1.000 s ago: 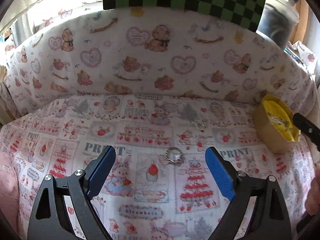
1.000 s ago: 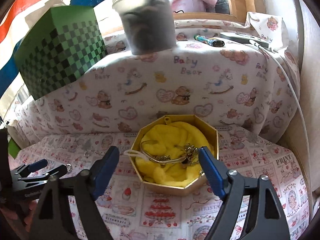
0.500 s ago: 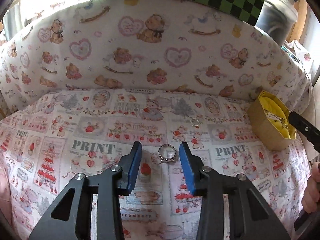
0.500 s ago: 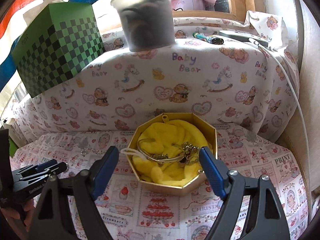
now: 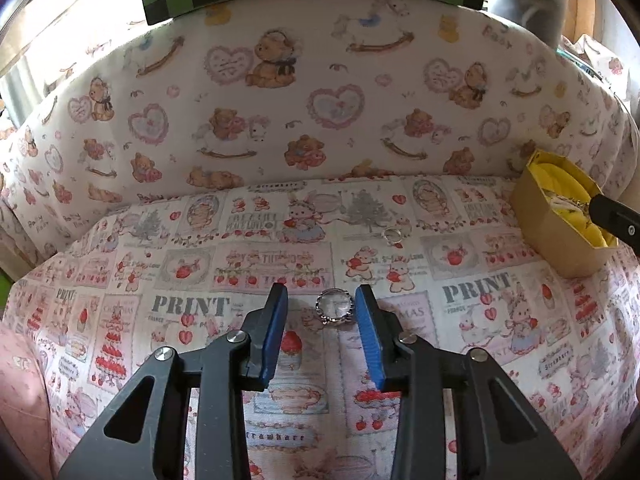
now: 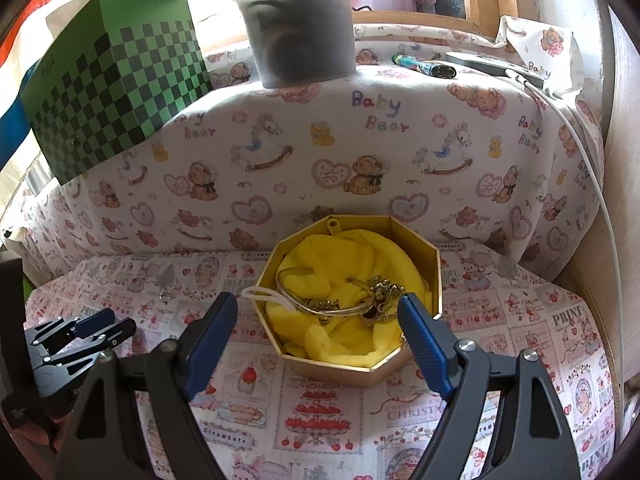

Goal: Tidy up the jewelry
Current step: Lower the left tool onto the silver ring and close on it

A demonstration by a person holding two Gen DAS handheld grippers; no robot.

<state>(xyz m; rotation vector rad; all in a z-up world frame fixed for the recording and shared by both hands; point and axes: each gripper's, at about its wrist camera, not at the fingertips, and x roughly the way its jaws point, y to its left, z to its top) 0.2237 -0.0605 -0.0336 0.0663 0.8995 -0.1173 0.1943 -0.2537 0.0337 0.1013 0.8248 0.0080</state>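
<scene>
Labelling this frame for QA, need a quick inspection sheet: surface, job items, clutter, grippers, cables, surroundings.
Surface: printed cloth over the work area, teddy-bear cloth up the back ledge.
Job's things: round ring on the cloth between the left fingers, close to the right one; small ring loose farther back; gold octagonal box with yellow lining holding a bangle and chain pieces.
Clutter: pen on the ledge.
Grippers: left gripper partly closed, not yet clamped; right gripper open, empty, before the box.
Cables: white cable down the right side.
Surroundings: green checkered box, lidded tub.
</scene>
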